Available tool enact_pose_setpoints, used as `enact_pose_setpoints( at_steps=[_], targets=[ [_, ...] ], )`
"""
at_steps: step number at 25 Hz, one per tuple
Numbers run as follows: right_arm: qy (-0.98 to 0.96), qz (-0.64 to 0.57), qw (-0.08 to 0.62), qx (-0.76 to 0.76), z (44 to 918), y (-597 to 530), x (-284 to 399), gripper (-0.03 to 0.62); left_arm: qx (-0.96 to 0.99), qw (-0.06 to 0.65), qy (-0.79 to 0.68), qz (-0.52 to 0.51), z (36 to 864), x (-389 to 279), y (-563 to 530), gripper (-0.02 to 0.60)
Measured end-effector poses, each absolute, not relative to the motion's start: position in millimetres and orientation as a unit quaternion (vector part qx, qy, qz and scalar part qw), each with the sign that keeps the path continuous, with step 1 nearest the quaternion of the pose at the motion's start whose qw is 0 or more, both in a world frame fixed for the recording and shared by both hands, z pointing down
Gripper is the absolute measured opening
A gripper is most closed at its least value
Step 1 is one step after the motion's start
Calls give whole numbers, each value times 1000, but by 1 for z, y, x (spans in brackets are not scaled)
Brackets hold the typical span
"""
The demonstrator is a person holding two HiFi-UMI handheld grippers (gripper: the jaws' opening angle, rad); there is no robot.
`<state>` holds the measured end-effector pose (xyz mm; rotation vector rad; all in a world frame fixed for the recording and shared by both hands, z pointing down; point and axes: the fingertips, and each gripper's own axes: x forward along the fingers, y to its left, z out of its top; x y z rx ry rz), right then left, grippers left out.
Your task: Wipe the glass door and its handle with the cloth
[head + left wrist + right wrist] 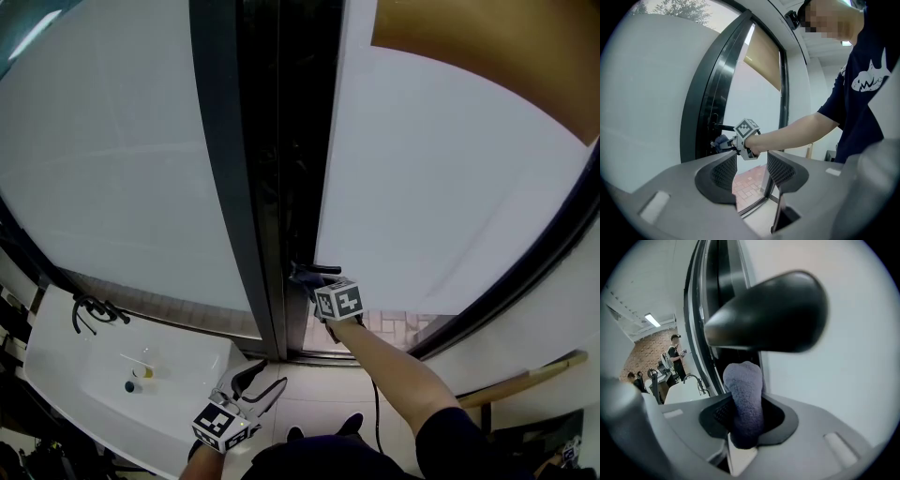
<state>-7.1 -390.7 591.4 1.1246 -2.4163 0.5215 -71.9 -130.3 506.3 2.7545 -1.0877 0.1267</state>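
Under the handle (768,310), right tongs (743,420) clamped on the cloth (744,394) should press up and slide lengthwise; left tongs (751,171) gape empty.

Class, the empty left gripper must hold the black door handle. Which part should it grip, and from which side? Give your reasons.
Probably grip the handle on its horizontal bar near the rounded free end, coming from the room side with jaws above and below. The bar stands clear of the door, though the right gripper holds the cloth just beneath it.
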Motion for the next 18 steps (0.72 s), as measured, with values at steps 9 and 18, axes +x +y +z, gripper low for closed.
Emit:
enact_pose_setpoints(
  at_steps=[9, 18],
  targets=[
    [-868, 223, 224, 382, 639, -364, -12, 104, 920, 100, -376, 52, 509, -78, -128, 198],
    [-868, 226, 217, 386, 633, -392, -40, 106, 918, 104, -380, 47, 514, -83, -128, 198]
  ],
)
